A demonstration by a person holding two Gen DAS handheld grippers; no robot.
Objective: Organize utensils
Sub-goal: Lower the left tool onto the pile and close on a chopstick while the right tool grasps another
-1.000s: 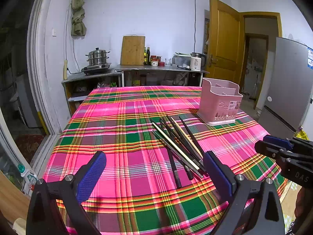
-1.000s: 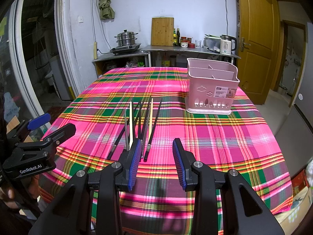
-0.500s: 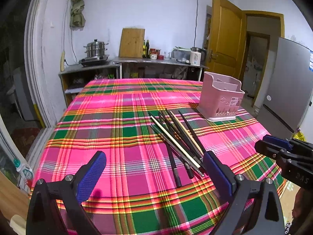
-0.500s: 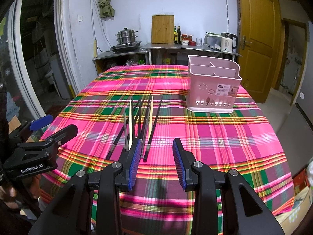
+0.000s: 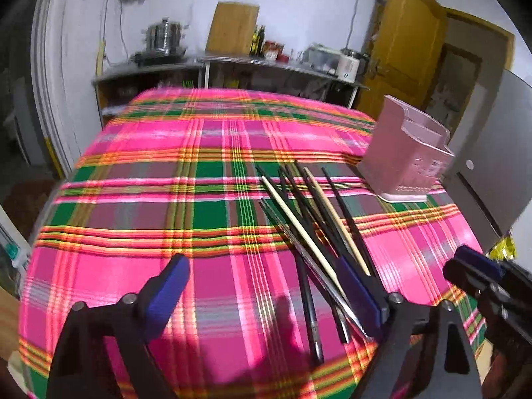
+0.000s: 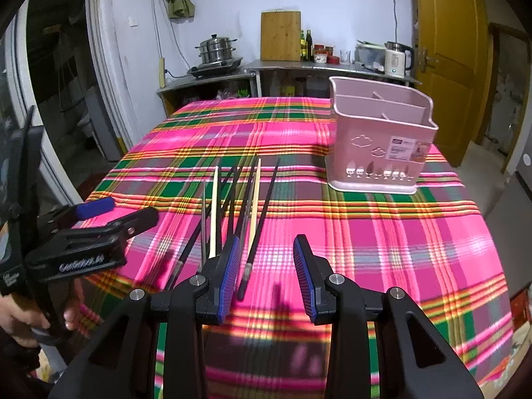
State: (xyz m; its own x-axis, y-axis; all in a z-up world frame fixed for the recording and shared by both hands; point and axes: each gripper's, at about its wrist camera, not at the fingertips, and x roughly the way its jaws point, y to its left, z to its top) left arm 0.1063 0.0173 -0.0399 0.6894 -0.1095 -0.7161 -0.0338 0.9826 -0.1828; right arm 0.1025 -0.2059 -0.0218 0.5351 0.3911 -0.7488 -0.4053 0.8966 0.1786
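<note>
Plaid-covered surface (image 6: 382, 232) carries loose chopsticks (image 6: 252, 196) near the pink utensil holder (image 6: 379, 143); left gripper (image 5: 262, 286), jaws just narrowing, and right gripper (image 6: 266, 269) both spread, empty.

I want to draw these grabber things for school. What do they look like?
Both are black plastic. The right gripper has two thick fingers with blue ribbed pads and round silver bolts. The left gripper has the same blue pads, and in the right wrist view blurry white lettering shows on its side.
</note>
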